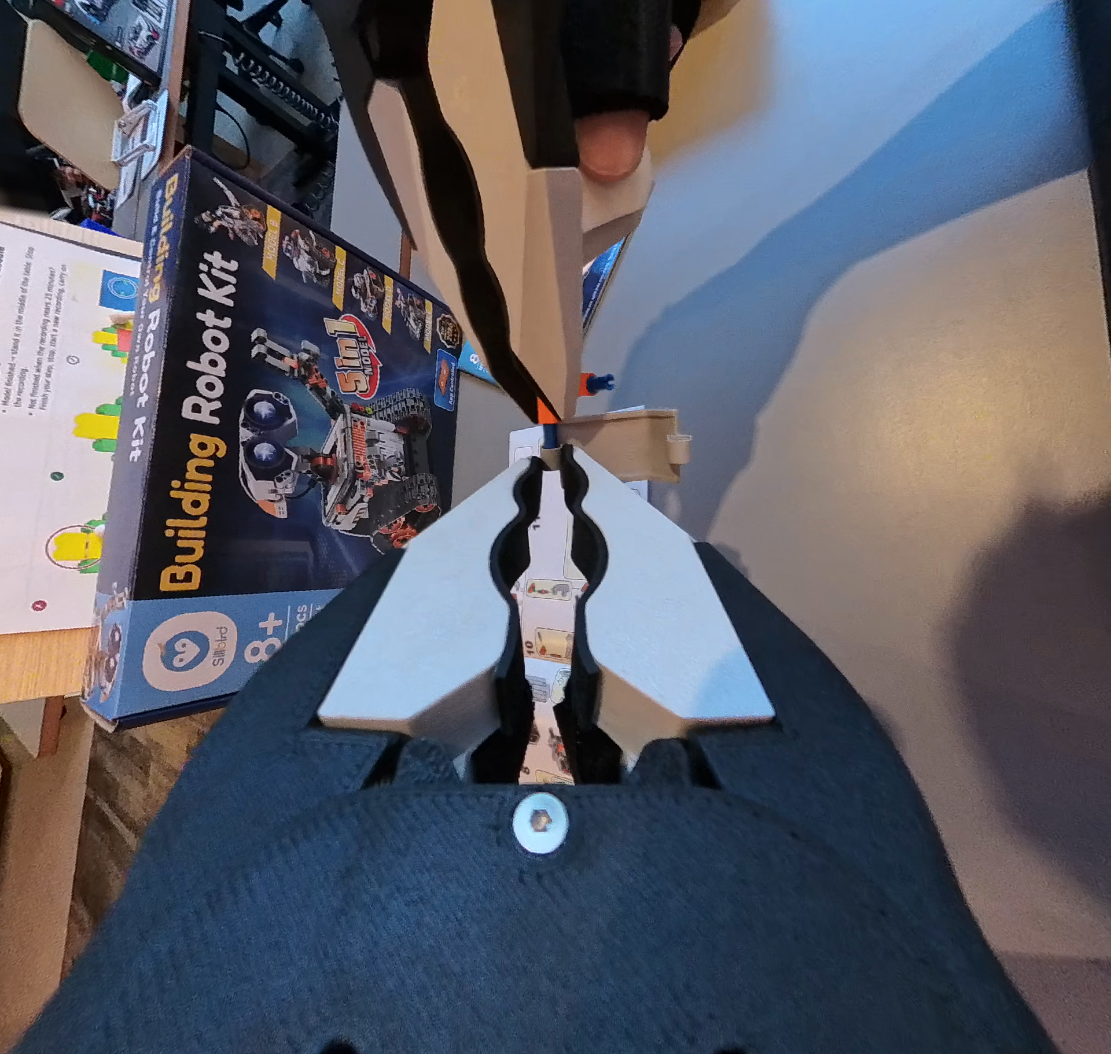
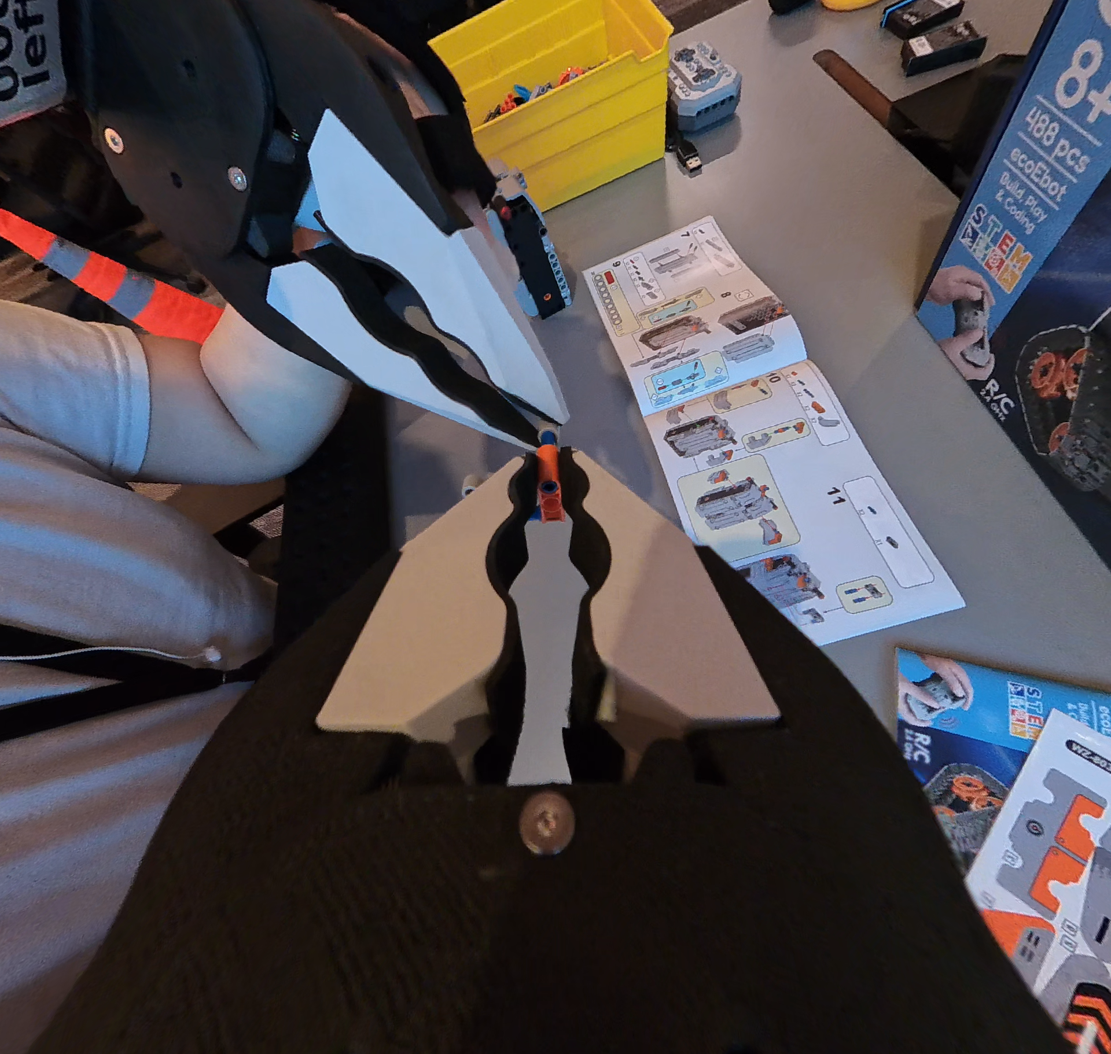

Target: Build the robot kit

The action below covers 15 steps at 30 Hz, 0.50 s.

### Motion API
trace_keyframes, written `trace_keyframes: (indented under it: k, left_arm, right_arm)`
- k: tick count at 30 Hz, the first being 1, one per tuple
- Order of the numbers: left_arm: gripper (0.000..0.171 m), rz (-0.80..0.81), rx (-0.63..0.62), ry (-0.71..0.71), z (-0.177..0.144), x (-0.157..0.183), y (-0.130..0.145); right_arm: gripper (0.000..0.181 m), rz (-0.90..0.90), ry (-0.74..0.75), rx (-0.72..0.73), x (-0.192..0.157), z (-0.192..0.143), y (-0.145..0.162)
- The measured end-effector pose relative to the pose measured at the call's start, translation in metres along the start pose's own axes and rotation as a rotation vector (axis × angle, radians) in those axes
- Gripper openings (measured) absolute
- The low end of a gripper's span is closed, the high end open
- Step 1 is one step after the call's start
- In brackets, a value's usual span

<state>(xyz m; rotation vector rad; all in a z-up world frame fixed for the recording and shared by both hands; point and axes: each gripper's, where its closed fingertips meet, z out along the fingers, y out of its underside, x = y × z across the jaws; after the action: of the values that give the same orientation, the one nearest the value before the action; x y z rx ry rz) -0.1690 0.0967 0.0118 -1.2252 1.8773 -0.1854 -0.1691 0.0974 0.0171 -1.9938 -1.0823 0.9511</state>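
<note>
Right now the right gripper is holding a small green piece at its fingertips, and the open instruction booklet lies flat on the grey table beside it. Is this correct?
Not quite: the piece is orange, not green. The right wrist view shows the right gripper shut on a small orange piece at its fingertips. The rest stands: the open instruction booklet lies flat on the grey table beside it.

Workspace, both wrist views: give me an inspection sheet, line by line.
Surface: grey table.
Parts in hand: orange connector with a blue pin; tan curved piece.
Clutter: open instruction booklet, yellow bin of parts, kit box, grey battery module.
Grippers: right gripper shut on the orange connector; left gripper shut on the tan curved piece.
Cables: small USB plug by the bin.
Surroundings: shelving with boxes, upper left of the left wrist view.
</note>
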Motion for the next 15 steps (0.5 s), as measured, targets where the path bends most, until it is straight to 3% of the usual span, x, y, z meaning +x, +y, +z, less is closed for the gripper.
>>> trace_keyframes:
  k: [8, 15]
  left_arm:
    - [0.005, -0.034, 0.014, -0.013, -0.0030, -0.0053, -0.0018]
    - [0.005, 0.031, -0.015, -0.042, -0.0031, -0.0033, 0.0026]
  right_arm:
    - [0.007, 0.040, 0.003, -0.020, 0.0032, 0.0039, 0.0038]
    - [0.007, 0.051, -0.005, -0.020, 0.0042, 0.0081, 0.0040]
